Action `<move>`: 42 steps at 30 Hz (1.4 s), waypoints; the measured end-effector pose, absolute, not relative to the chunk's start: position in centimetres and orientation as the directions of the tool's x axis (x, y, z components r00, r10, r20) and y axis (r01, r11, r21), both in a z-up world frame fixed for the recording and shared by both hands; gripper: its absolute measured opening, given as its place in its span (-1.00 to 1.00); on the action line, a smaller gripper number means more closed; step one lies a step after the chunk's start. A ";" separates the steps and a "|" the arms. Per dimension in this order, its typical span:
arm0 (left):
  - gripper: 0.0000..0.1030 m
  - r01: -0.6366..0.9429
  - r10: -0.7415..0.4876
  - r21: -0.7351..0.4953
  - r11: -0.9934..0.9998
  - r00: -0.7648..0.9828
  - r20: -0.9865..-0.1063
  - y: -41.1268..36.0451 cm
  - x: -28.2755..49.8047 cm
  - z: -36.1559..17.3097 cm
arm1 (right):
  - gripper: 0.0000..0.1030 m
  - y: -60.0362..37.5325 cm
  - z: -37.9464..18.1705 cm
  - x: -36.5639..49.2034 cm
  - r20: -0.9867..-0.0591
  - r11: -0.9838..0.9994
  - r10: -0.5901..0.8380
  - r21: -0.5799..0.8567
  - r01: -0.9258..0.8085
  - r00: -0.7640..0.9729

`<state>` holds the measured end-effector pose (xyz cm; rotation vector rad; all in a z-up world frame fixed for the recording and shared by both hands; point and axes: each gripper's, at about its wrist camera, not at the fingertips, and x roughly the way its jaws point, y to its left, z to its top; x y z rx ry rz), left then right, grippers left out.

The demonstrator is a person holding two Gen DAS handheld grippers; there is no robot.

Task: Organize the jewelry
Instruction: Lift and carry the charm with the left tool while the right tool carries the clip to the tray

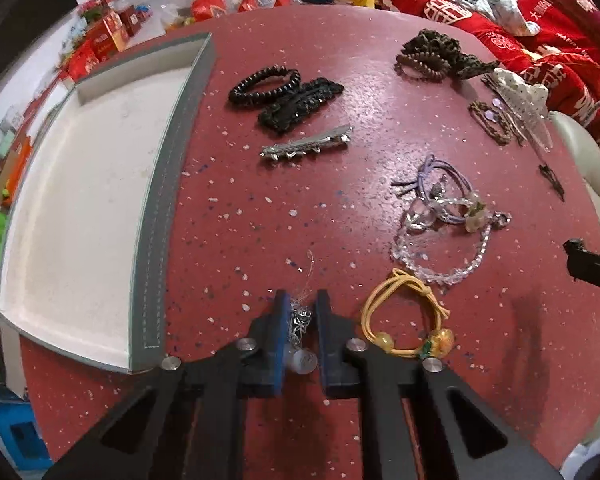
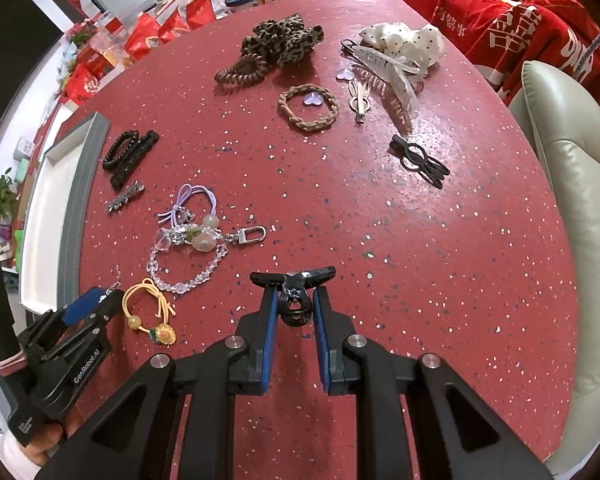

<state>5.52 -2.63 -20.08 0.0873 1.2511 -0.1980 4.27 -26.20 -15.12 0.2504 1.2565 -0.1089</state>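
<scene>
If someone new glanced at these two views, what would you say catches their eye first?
Probably the speckled red round table strewn with hair ties and bracelets, with a white tray with a grey rim lying empty at its left edge. Next, the grippers: the left gripper pinches a thin silver chain piece, and the right gripper clamps a glossy black hair claw.

My right gripper [image 2: 296,300] clamps a black clip [image 2: 294,294] over the red table [image 2: 420,240]; my left gripper [image 2: 96,306] sits near-left beside a yellow tie [image 2: 150,312].
</scene>
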 end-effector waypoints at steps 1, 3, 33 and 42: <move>-0.75 0.192 -0.119 -0.064 0.979 0.295 -0.948 -2.5 5.5 -20.0 | -0.63 -26.2 -15.1 4.2 -0.950 0.968 0.055 0.127 0.218 0.309; -0.75 0.186 -0.142 -0.089 0.978 0.298 -0.944 -2.2 5.2 -19.4 | -0.63 -26.2 -15.0 4.1 -0.949 0.967 0.057 0.129 0.219 0.310; -0.75 0.077 -0.208 -0.195 0.978 0.456 -0.865 10.1 5.8 -8.8 | -0.63 -16.7 -10.0 9.0 -0.909 0.980 0.170 0.196 0.029 0.381; -0.75 0.043 -0.163 -0.164 0.986 0.506 -0.847 13.8 9.8 -8.5 | -0.63 -10.7 -8.0 14.9 -0.876 0.969 0.247 0.227 -0.096 0.414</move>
